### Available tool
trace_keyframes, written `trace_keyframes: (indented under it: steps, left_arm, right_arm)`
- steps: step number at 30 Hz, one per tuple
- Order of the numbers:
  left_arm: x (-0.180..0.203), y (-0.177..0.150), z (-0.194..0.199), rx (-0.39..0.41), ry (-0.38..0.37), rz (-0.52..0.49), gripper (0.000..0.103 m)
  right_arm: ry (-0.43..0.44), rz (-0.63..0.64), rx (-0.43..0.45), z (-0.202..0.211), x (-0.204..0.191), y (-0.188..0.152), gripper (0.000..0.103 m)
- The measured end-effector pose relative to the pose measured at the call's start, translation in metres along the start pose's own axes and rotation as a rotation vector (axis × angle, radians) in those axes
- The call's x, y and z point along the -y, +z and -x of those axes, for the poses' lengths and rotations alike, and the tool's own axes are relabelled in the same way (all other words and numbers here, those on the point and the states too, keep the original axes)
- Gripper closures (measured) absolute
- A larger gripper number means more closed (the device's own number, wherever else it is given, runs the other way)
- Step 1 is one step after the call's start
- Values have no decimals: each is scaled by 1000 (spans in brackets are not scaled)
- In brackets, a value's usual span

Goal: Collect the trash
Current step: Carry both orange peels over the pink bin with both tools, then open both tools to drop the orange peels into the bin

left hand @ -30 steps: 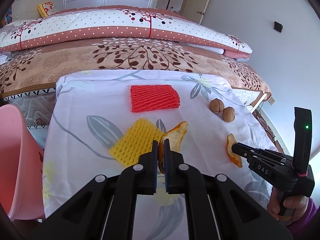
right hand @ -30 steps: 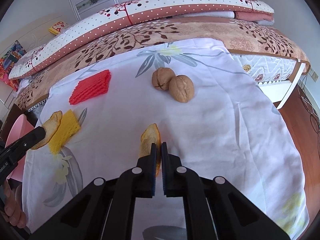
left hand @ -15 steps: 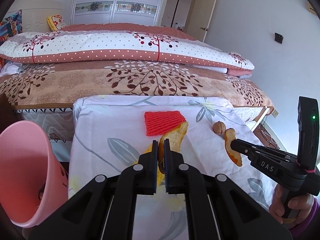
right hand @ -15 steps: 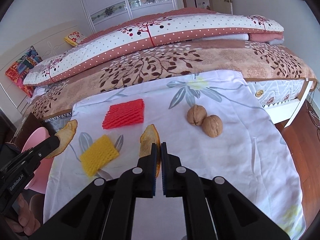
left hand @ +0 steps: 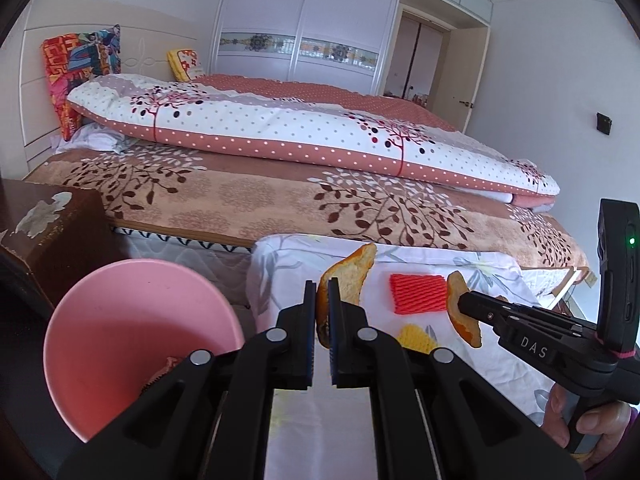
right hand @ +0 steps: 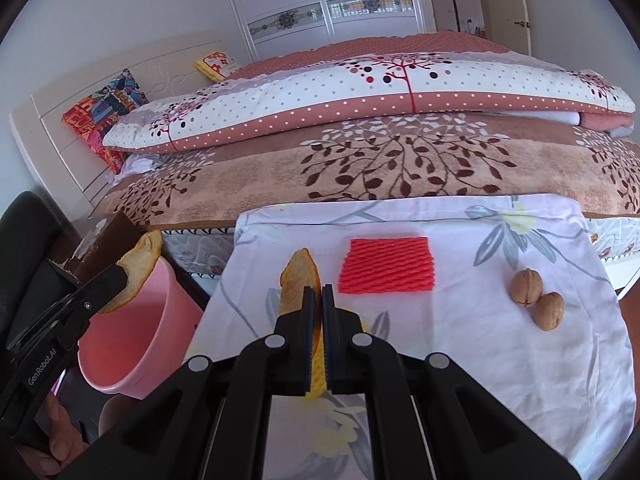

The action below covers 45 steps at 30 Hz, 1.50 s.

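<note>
**Over the bin edge: two peels in transit**

Nearest me, left gripper [left hand: 319,300] pinches a peel [left hand: 347,276], long axis rising up and away, just right of the bin [left hand: 120,300]. Right gripper [right hand: 317,300] pinches the second peel [right hand: 300,280], long axis upright, over the table [right hand: 500,360]. I judge an early release would miss the bin.

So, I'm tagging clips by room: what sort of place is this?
A bedroom, most likely: a made bed with a folded quilt, a headboard and a sliding-door wardrobe behind it.
</note>
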<state>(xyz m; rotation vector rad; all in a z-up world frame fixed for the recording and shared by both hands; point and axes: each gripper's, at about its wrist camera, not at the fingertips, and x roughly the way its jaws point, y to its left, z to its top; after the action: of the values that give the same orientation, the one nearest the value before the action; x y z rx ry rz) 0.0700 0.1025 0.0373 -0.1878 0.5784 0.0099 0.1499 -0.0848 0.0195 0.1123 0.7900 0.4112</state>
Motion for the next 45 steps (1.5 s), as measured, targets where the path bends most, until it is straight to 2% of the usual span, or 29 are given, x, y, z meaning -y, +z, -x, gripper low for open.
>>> trace_keyframes:
  steps: [9, 17, 28, 38, 41, 44, 45]
  left_arm:
    - [-64, -1, 26, 37, 139, 79, 98]
    - [-99, -14, 32, 24, 244, 94, 98]
    - [-128, -33, 23, -24, 347, 89, 98]
    - [-148, -43, 16, -60, 376, 135, 98]
    - [-152, -45, 14, -67, 379, 150, 98]
    - [-153, -46, 13, -84, 376, 152, 97]
    - [-153, -47, 12, -87, 380, 148, 93]
  right_arm:
    - [140, 126, -26, -19, -82, 5, 99]
    - [204, 224, -79, -40, -142, -3, 99]
    - [258, 289, -188, -82, -188, -20, 99]
    - [279, 301, -221, -99, -201, -28, 98]
    - [284, 293, -217, -99, -200, -28, 91]
    - [277, 286, -208, -100, -199, -27, 70]
    - [274, 289, -197, -99, -199, -27, 61]
